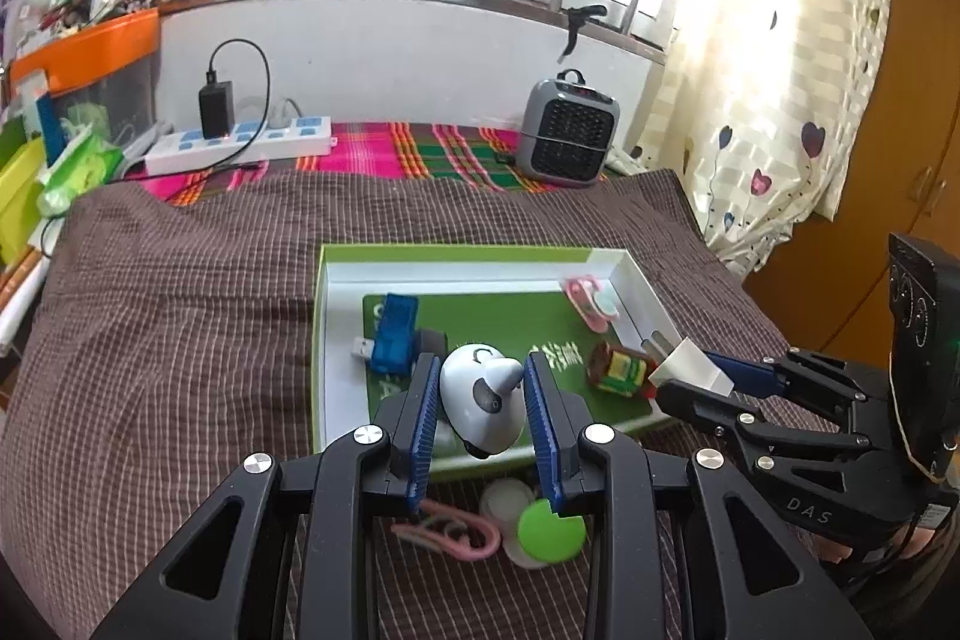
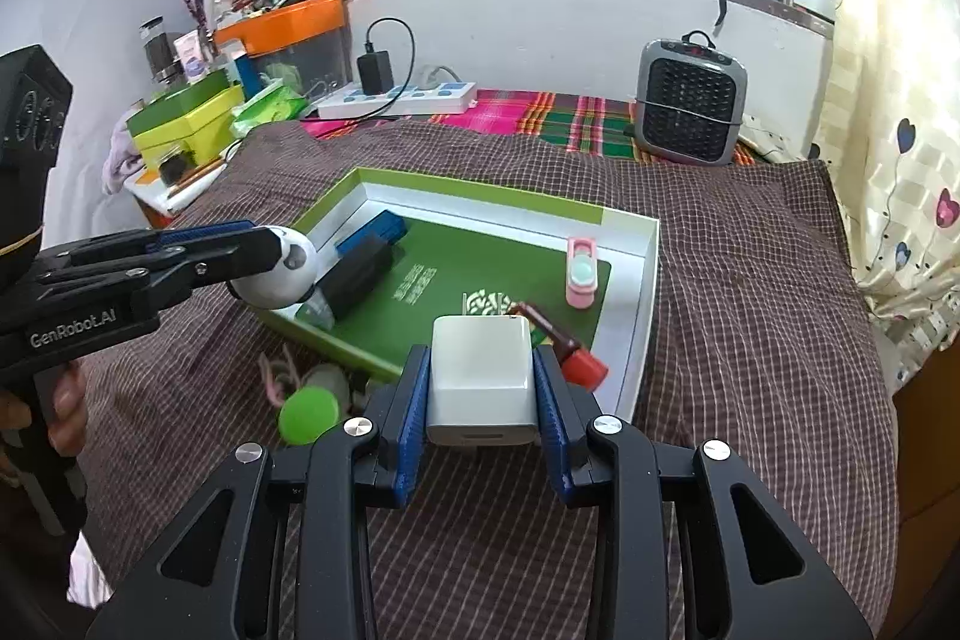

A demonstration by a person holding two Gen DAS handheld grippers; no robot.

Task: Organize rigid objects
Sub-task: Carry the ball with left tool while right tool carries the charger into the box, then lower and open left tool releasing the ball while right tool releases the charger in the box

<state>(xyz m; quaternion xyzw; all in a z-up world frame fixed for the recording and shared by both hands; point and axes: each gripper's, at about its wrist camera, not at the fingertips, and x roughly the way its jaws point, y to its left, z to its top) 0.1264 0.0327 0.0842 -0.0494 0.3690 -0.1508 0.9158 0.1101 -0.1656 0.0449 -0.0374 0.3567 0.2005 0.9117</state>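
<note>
Holding 2 items above the tray (image 2: 630,334) on the bed (image 2: 750,280): left tongs (image 1: 480,400) clamped on a white toy (image 1: 483,400) over the near edge, right tongs (image 2: 480,388) clamped on a white charger (image 2: 480,376) near the right corner. Risks: round toy slipping from the pads; charger knocking the red-capped bottle (image 2: 564,346) just ahead. Green lid (image 2: 309,415) and pink clip (image 1: 447,535) lying outside the tray, on the bed.

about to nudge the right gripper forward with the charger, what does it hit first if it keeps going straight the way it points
Probably the small brown bottle with a red cap, lying just beyond the white charger held in the right gripper, inside the green tray. Depth is unclear; it may pass above it.
</note>
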